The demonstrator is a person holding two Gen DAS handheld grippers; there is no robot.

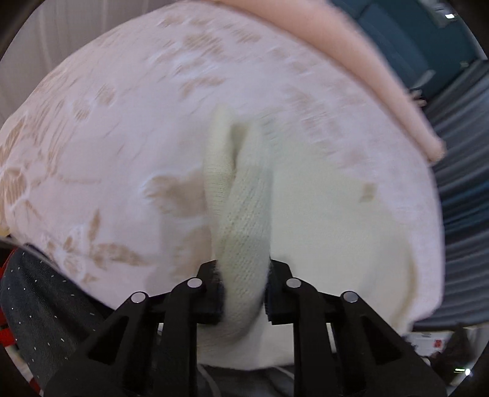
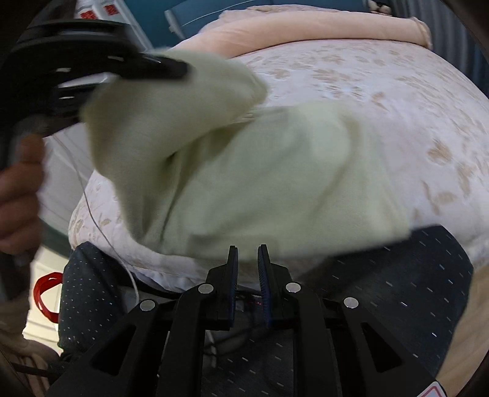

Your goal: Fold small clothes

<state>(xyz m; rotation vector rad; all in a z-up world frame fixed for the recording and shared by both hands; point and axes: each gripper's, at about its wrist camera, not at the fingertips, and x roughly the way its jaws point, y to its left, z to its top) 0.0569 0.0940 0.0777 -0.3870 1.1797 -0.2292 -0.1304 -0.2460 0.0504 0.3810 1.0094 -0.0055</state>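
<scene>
Nearest the lens in the left wrist view, the left gripper [image 1: 244,293] has its fingers pinched on a bunched fold of the pale cream knit garment [image 1: 241,220], which rises out of the grip in a twisted rope toward the middle of the bed. From the right wrist view, that same gripper [image 2: 171,65] shows at upper left, lifting one corner of the garment [image 2: 244,171] clear while the rest drapes down and lies on the floral bedspread [image 2: 397,91], close to the near edge. The person's left hand [image 2: 18,195] shows on the handle at the far left.

Further right, the right gripper [image 2: 246,262] holds nothing; its fingers stand nearly together with a narrow gap between them, just short of the garment's near hem. Dark dotted trousers [image 2: 397,290] lie below it, and a rolled peach blanket [image 2: 305,24] rests along the far side of the bed.

Judging by the drape, the knit is light, soft and limp, with some stretch; it will sag and twist from a single hold. A flat pinch at a hem corner or shoulder seam, one per gripper, should spread it better than a bunched grab.
</scene>
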